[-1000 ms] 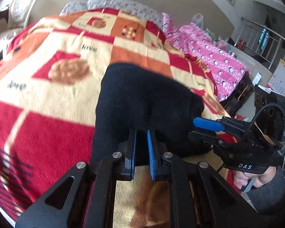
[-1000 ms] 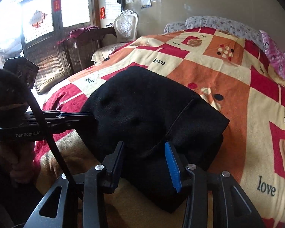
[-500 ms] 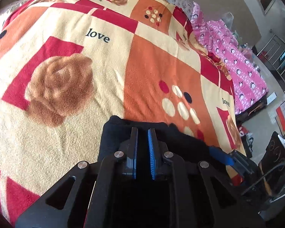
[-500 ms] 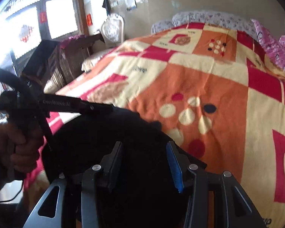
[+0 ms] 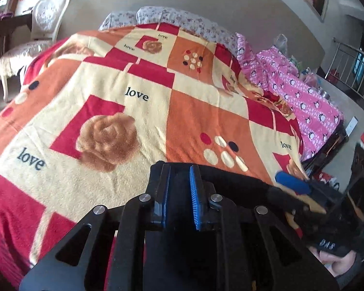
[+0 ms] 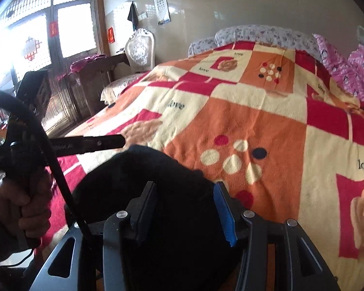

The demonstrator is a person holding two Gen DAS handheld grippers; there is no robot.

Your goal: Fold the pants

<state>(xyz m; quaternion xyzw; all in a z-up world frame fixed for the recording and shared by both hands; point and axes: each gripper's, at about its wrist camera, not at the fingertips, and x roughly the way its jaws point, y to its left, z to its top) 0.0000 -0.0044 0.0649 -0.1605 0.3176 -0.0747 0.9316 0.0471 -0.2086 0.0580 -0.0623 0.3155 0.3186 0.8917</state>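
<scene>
Near the blanket's front edge, one pair of black pants lies bunched, carried forward from the flatter fold it showed a second ago; the fold looks nearly finished. Two grippers work it. The left gripper has just been easing apart, cloth between its fingers. The right gripper stands half-spread around cloth; whether either truly grips, I cannot tell.

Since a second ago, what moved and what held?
Both claws carried the black pants up the bed; more of the blanket shows beyond them. The left claw has just been opening, fabric between its pads; the right claw widened slightly around the bundle. The blanket stayed put.
</scene>
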